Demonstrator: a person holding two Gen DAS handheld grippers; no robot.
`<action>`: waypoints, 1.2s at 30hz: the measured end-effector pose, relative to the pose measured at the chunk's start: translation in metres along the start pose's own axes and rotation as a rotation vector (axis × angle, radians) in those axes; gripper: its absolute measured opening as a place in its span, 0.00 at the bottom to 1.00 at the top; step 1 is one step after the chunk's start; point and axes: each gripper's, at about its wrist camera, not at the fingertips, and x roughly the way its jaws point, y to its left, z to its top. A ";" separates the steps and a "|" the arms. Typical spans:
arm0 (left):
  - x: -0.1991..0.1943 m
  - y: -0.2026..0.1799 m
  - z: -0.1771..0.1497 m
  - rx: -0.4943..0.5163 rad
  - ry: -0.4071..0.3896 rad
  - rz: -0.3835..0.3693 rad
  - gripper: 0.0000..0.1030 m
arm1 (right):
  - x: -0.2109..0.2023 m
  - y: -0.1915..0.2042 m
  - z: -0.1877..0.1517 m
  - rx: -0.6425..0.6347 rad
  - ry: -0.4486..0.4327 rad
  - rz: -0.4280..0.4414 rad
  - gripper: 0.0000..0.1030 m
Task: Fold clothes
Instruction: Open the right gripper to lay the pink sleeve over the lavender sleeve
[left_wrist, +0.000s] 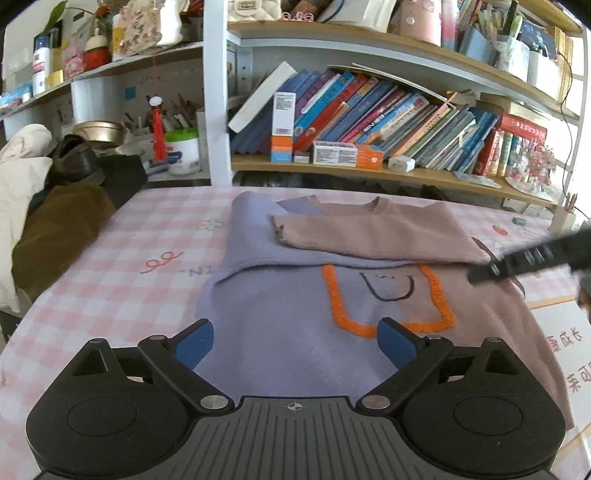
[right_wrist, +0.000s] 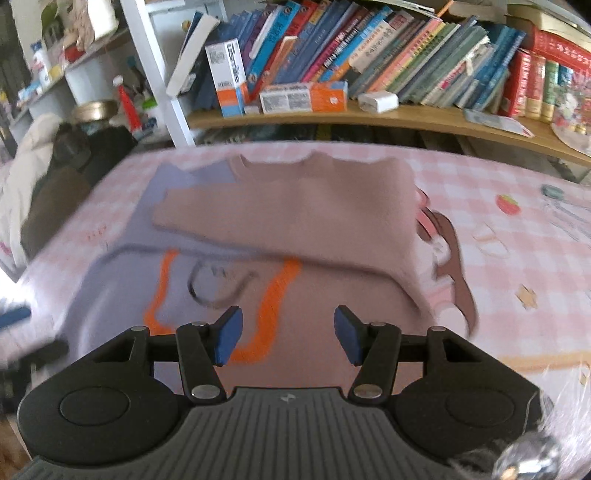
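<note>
A two-tone sweater (left_wrist: 295, 325), lavender on its left half and dusty pink on its right, lies flat on a tabletop (left_wrist: 110, 258) covered with a pink-and-white checked cloth. Both sleeves are folded across the chest: the lavender sleeve (left_wrist: 251, 240) lies underneath and the pink sleeve (left_wrist: 369, 232) crosses over it, its cuff ending near the garment's left shoulder. An orange outline (left_wrist: 436, 291) with a dark curved line inside it marks the front of the sweater, just nearer than the folded sleeves.

The left tongs (left_wrist: 295, 343) hang above the near, lavender part of the garment with their blue pads (left_wrist: 195, 343) wide apart and nothing between them. The right tongs (right_wrist: 288, 339) hang above the near pink half, close to the orange outline, their pads (right_wrist: 231, 338) also apart and clamped on nothing. In the left wrist view they show as a dark, blurred bar over the sweater's right edge.

Beyond the far edge of the tabletop a shelf (left_wrist: 369, 171) carries a leaning row of books (left_wrist: 388, 118) and orange-and-white cartons (left_wrist: 347, 153). A heap of brown and cream clothing (left_wrist: 48, 221) sits off the tabletop's left side.
</note>
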 end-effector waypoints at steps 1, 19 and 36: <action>0.001 -0.002 0.001 0.001 0.002 0.002 0.94 | -0.004 -0.003 -0.007 -0.002 0.007 -0.006 0.52; 0.013 -0.006 -0.009 -0.028 0.106 0.134 0.94 | -0.034 -0.059 -0.074 0.137 0.081 -0.094 0.46; -0.003 -0.018 -0.019 -0.067 0.133 0.300 0.94 | -0.030 -0.075 -0.076 0.052 0.116 0.051 0.30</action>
